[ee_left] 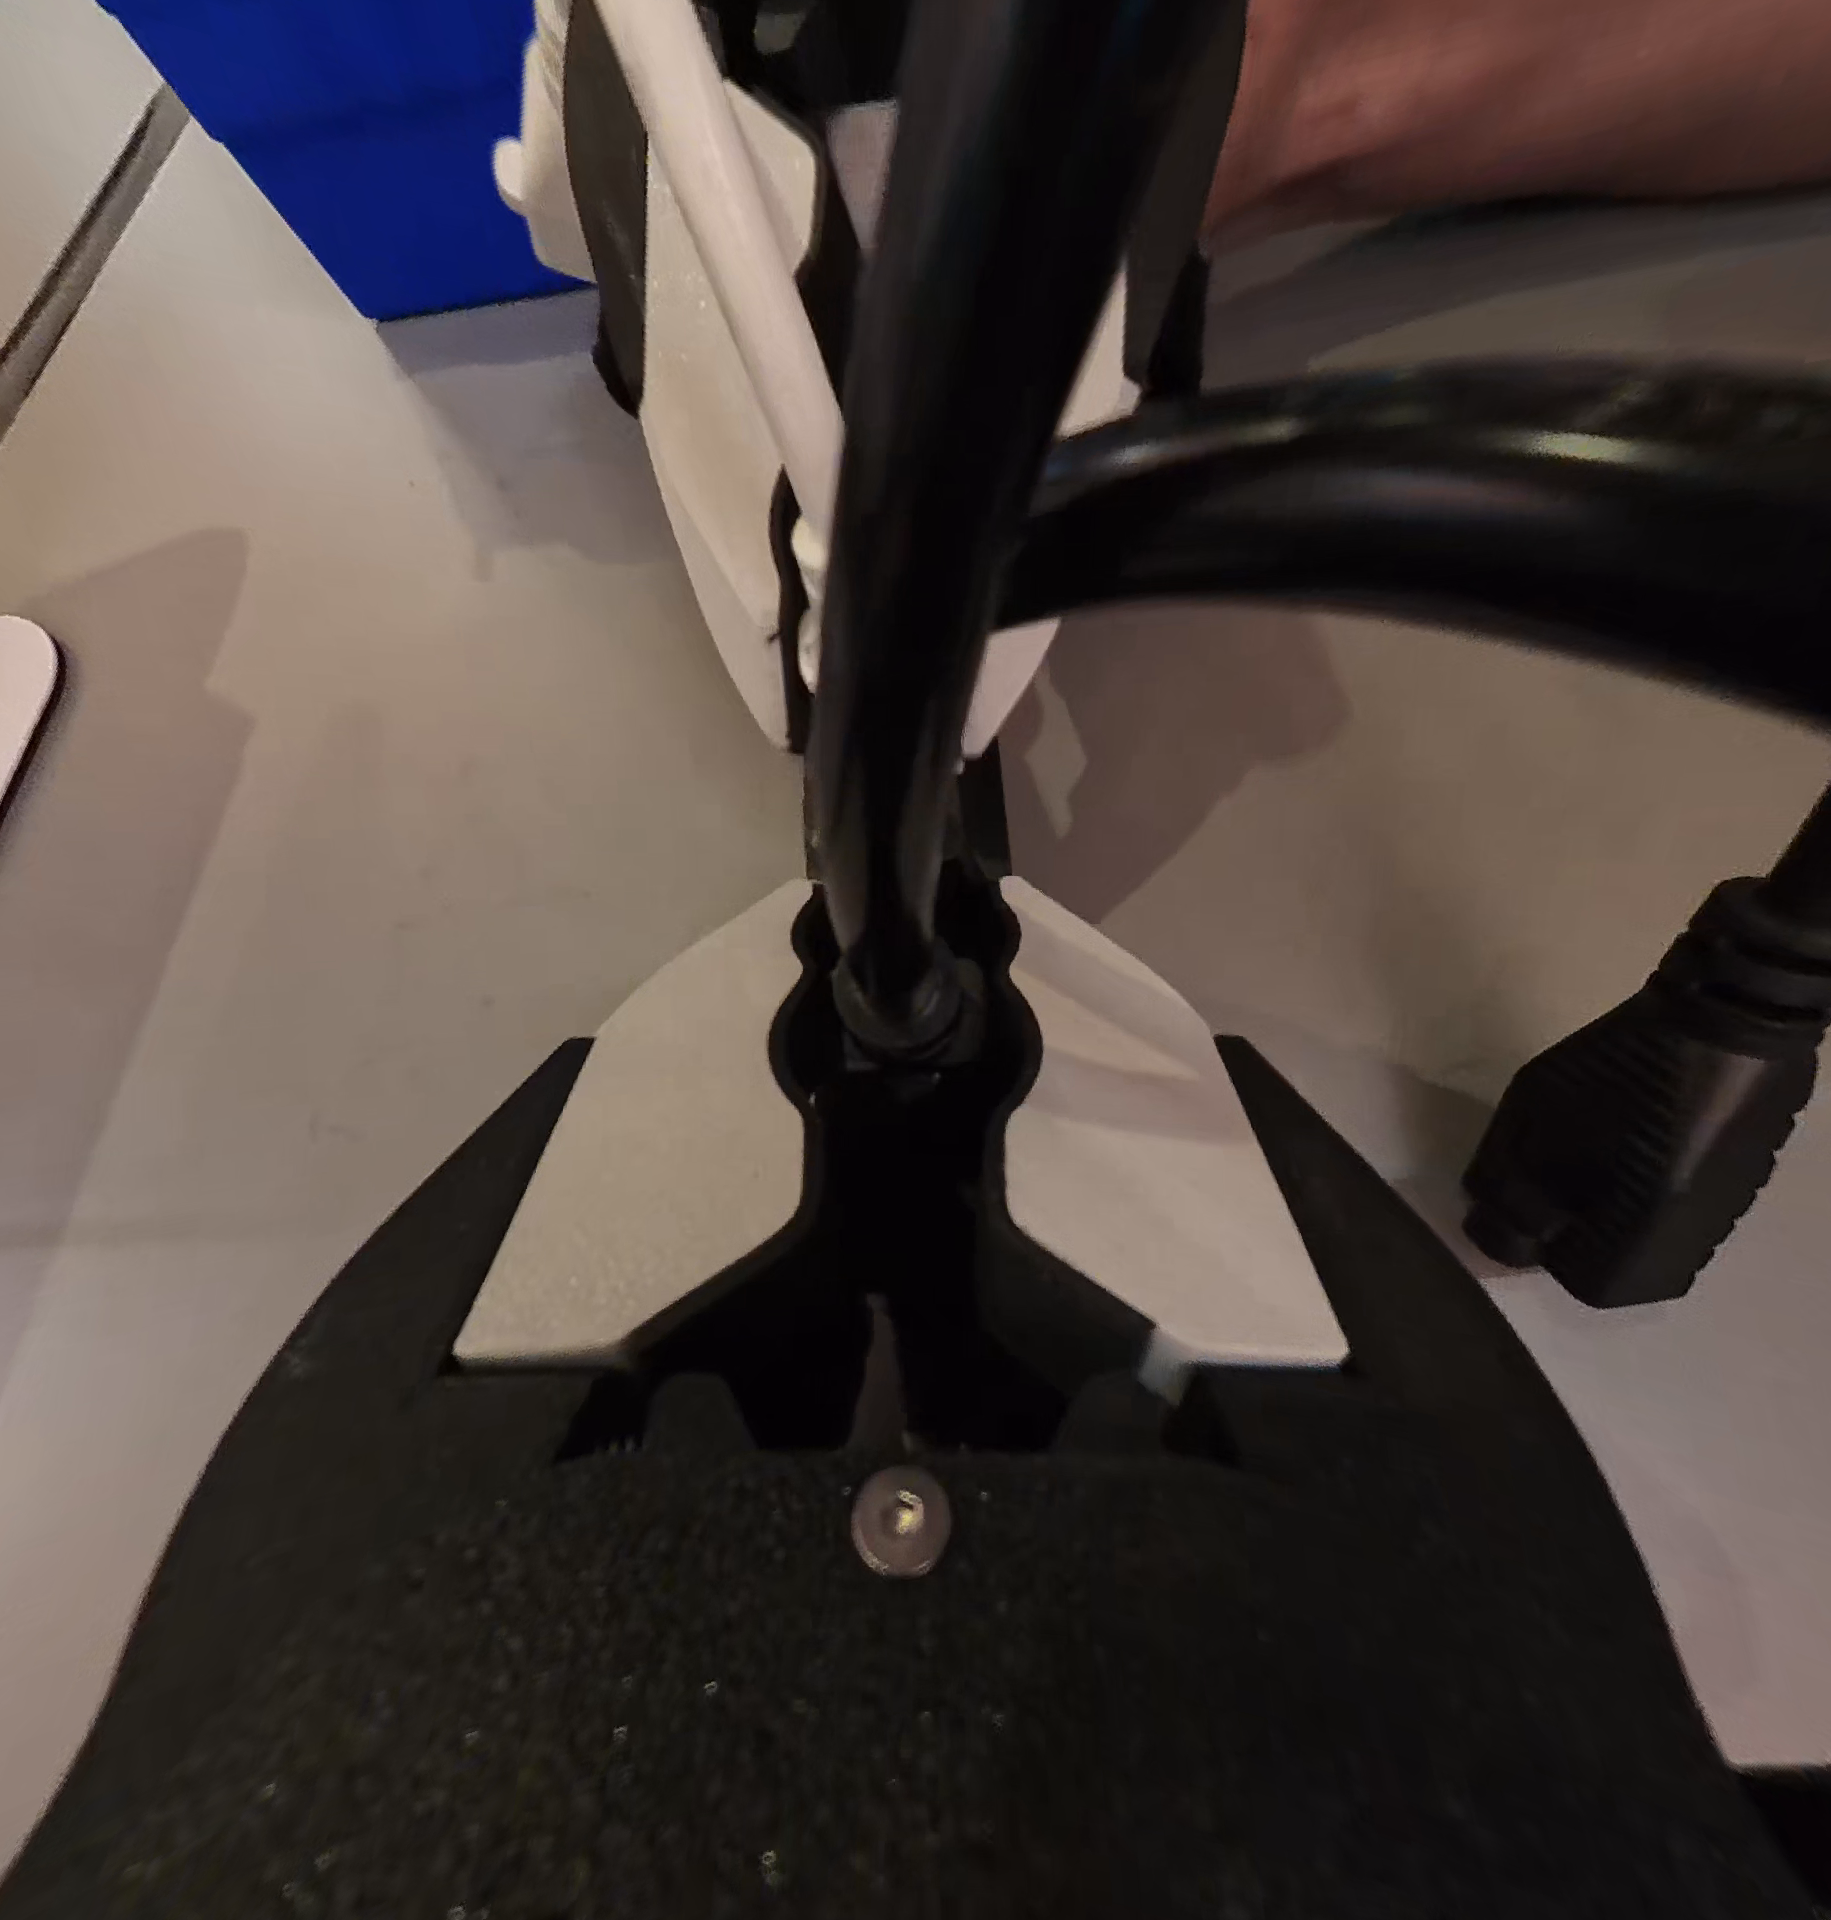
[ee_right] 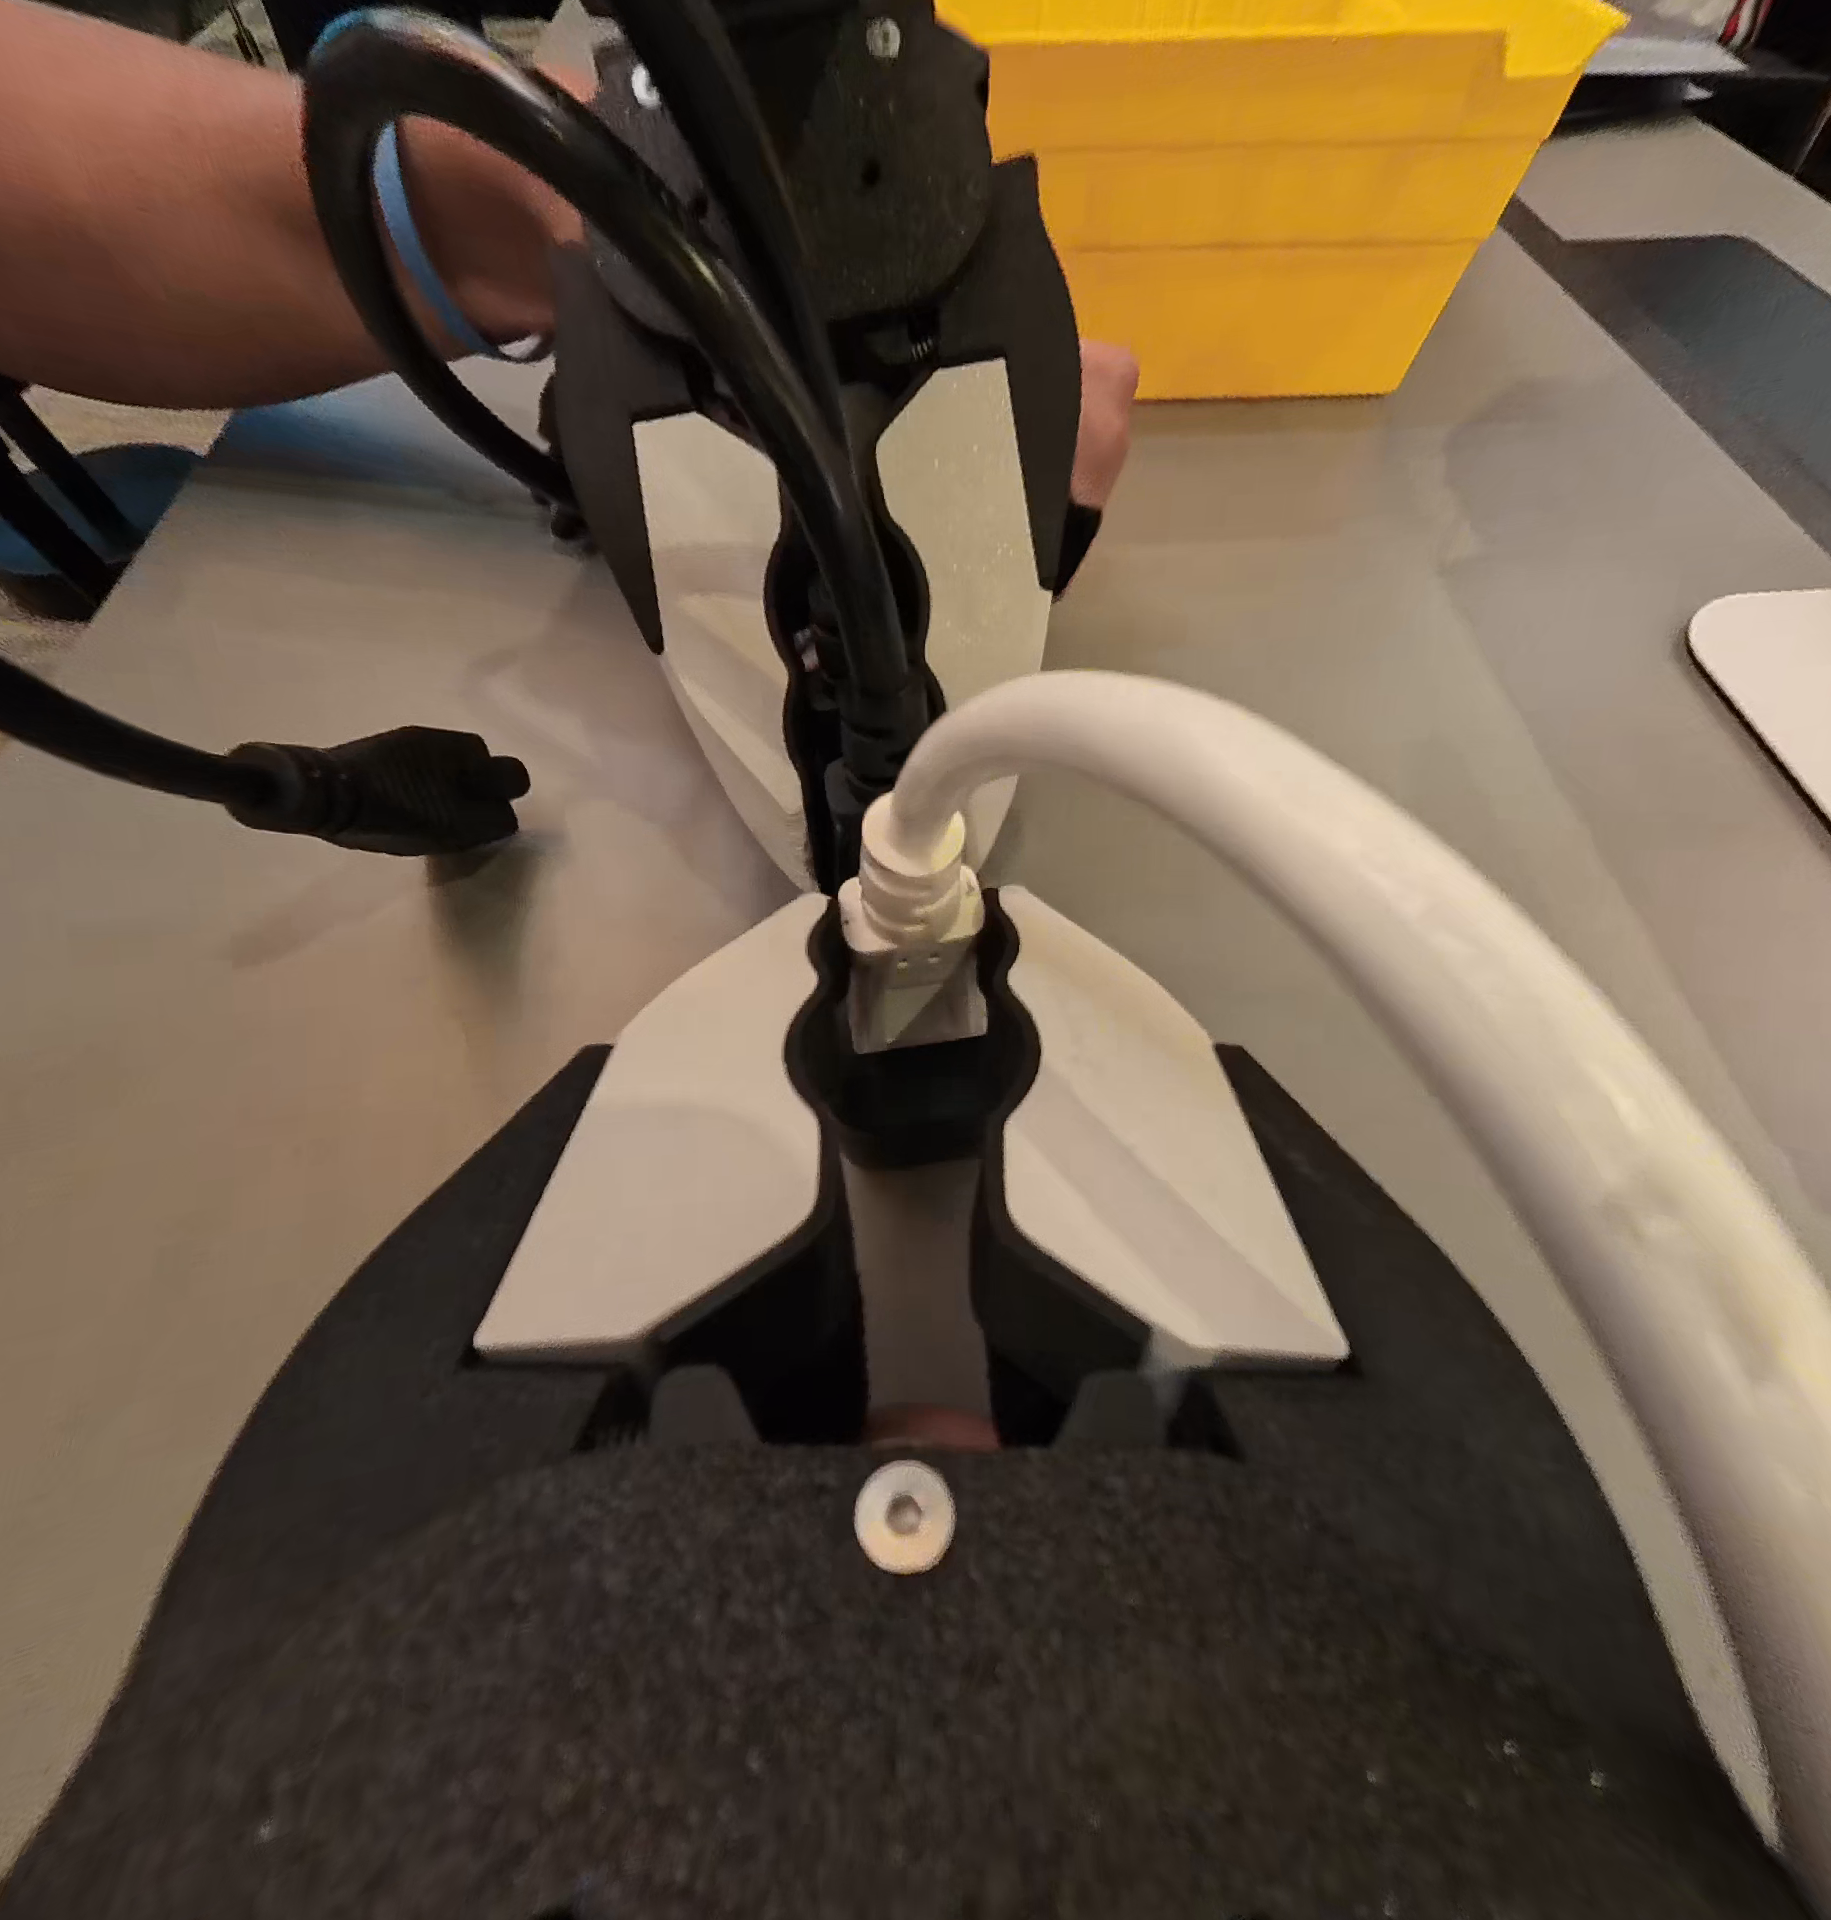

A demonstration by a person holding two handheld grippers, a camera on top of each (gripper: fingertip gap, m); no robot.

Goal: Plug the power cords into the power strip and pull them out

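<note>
My left gripper (ee_left: 903, 894) is shut on the moulded end of a black power cord (ee_left: 911, 520), which runs up and away from it. My right gripper (ee_right: 913, 902) is shut on the ribbed white end piece (ee_right: 911, 935) of a thick white cord (ee_right: 1410, 935) that arcs off to the right. The two grippers meet tip to tip above the grey table (ee_right: 1306, 623). The left gripper's fingers (ee_right: 713, 582) face the right wrist view, and the right gripper's fingers (ee_left: 724, 468) face the left wrist view. Whether the black end is seated in the white piece is hidden.
The black cord's other connector (ee_left: 1659, 1091) lies loose on the table; it also shows in the right wrist view (ee_right: 402, 790). A yellow bin (ee_right: 1254, 187) and a blue bin (ee_left: 350, 135) stand at the back. A flat white slab (ee_right: 1804, 707) lies at the table's side. A forearm (ee_right: 142, 208) reaches in. Left and right tips are no more than a few centimetres apart. The flat white slab (ee_right: 1804, 707) is about equally far from each gripper, around 25 centimeters.
</note>
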